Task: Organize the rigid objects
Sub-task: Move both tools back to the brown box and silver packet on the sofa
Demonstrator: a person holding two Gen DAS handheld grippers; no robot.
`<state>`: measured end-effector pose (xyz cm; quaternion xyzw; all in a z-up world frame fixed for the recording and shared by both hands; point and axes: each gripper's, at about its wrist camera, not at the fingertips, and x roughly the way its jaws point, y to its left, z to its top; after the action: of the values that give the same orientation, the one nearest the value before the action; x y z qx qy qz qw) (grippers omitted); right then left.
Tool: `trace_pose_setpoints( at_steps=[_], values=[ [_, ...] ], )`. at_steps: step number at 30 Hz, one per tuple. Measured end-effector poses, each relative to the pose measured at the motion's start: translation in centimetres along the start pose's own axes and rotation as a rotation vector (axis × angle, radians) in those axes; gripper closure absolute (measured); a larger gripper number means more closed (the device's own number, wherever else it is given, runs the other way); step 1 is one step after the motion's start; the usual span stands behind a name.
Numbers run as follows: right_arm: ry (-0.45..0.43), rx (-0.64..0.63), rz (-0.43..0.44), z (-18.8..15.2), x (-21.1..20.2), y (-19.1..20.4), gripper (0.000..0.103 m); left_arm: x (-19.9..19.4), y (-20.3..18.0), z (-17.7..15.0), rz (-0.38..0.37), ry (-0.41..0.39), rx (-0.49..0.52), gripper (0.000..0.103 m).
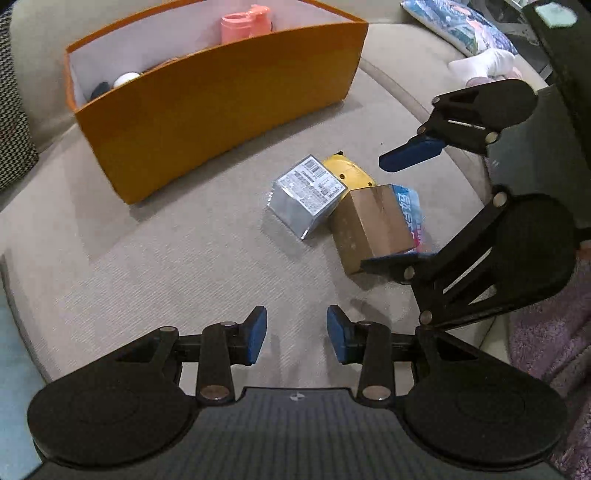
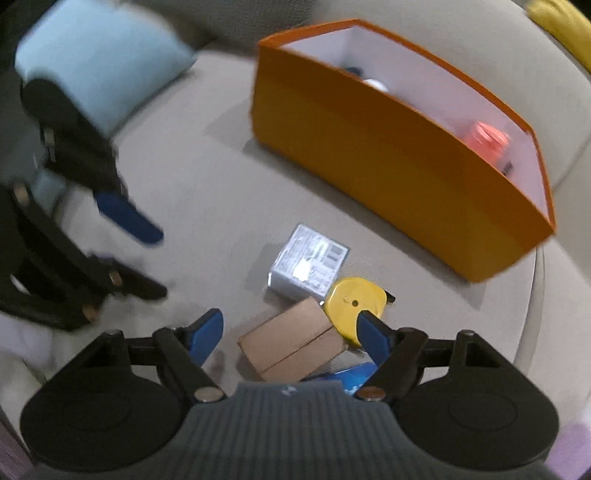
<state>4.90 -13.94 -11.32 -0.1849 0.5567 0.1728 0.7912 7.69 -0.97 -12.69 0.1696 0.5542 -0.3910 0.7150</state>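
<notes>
My right tool (image 2: pixel 291 334) is spread wide over the brown box (image 2: pixel 291 345). My left tool (image 1: pixel 296 334) is open too, with nothing in it, low over the grey couch (image 1: pixel 147 266). The brown box touches the silver box (image 1: pixel 306 195) and the yellow tape measure (image 2: pixel 354 304). The orange bin (image 1: pixel 221 110) sits near them, with a pink bottle (image 1: pixel 240 24) inside.
</notes>
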Motion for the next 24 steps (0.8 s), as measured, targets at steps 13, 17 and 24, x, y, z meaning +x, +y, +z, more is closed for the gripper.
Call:
trace_pose_setpoints(
  at_steps=[13, 17, 24],
  values=[
    [0.128, -0.196, -0.063, 0.5, 2.1, 1.4, 0.037, -0.6, 0.7, -1.7, -0.044, 0.005, -0.040, 0.058],
    [0.137, -0.090, -0.023, 0.6, 1.8, -0.4, 0.037, -0.8, 1.0, -1.6, -0.051, 0.007, -0.048, 0.058],
    [0.067, 0.053, 0.022, 0.6, 0.1, -2.6, 0.066, -1.3, 1.8, -0.8, -0.075, -0.026, -0.118, 0.058]
  ],
)
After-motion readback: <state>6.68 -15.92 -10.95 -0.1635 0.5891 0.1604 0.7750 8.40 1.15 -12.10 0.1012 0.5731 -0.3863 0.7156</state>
